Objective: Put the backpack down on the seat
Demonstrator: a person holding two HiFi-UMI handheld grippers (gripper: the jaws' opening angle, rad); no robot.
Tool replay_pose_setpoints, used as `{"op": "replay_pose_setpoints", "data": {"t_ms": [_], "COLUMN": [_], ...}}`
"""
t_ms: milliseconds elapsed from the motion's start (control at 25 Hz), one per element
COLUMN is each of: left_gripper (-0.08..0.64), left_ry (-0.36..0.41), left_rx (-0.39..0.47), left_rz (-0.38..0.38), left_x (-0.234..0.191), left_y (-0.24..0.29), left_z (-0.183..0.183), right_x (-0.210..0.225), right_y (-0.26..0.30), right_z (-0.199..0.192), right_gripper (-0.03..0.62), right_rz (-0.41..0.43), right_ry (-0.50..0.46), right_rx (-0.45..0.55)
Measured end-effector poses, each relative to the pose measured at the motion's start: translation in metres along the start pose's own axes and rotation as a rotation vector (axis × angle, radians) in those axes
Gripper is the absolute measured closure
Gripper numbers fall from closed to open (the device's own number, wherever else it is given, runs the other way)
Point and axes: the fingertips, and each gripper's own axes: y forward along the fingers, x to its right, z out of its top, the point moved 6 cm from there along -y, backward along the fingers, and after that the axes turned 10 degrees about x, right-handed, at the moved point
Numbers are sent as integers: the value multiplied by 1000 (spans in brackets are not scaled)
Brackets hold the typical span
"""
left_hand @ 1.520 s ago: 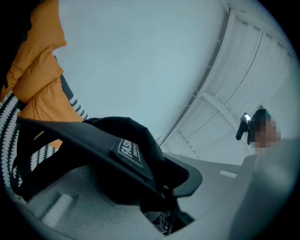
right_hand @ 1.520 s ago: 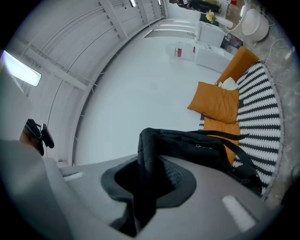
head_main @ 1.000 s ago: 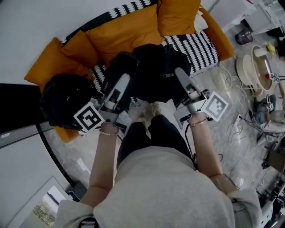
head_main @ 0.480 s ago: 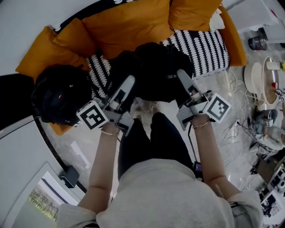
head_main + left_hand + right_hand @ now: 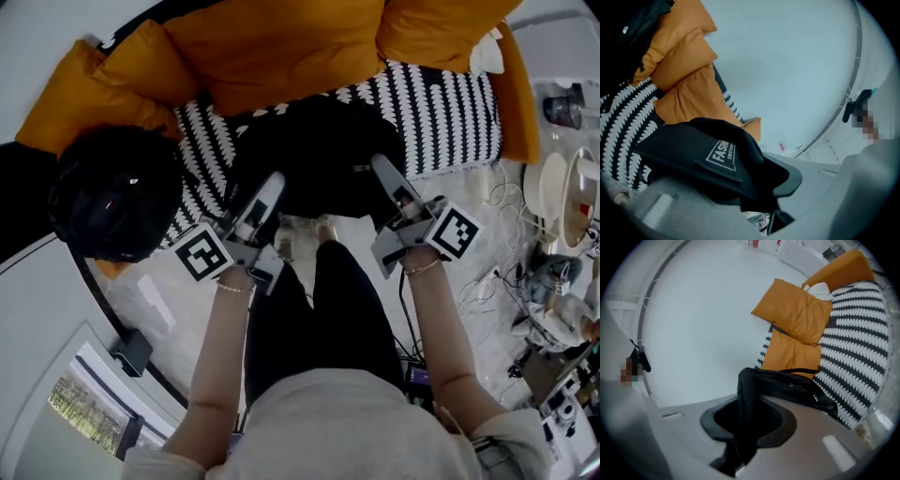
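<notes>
A sofa with a black-and-white patterned seat fills the space ahead of my tongs, on a pale marbled floor with loose cables off beyond my right one. I count at least three orange cushions along the back, well past both tongs, and one round black thing on the sofa's end, out to the side of my left tongs. There is one black backpack. It lies over the front part of the seat, straight ahead of both tips and spanning the gap between them. I cannot tell whether its weight is fully down.

My left tongs are closed most of the way, clamped on a thick fold of the backpack's fabric. A sewn patch with white lettering sits just above the jaws. My right tongs are also nearly closed, pinching one narrow black strap of the backpack. The strap runs up from between the jaws to the bag's body just ahead.
</notes>
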Motion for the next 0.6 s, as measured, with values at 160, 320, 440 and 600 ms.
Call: {"op": "replay_pose_setpoints", "data": {"t_ms": [160, 320, 440, 600], "left_gripper": [426, 425, 425, 425], "left_ry": [6, -20, -41, 9], "left_rx": [-5, -3, -7, -11], "left_rz": [35, 86, 94, 103], "left_x": [-19, -49, -66, -89], "left_y": [3, 11, 20, 38], "left_z": [-7, -12, -20, -17], "right_x": [21, 46, 65, 87], "right_y": [13, 29, 38, 61], "right_z": [-6, -7, -4, 0], "right_gripper": [511, 508, 506, 502], "right_rz": [-25, -33, -44, -39], "right_ry": [-8, -45, -61, -81], "right_rx": [-39, -86, -114, -104]}}
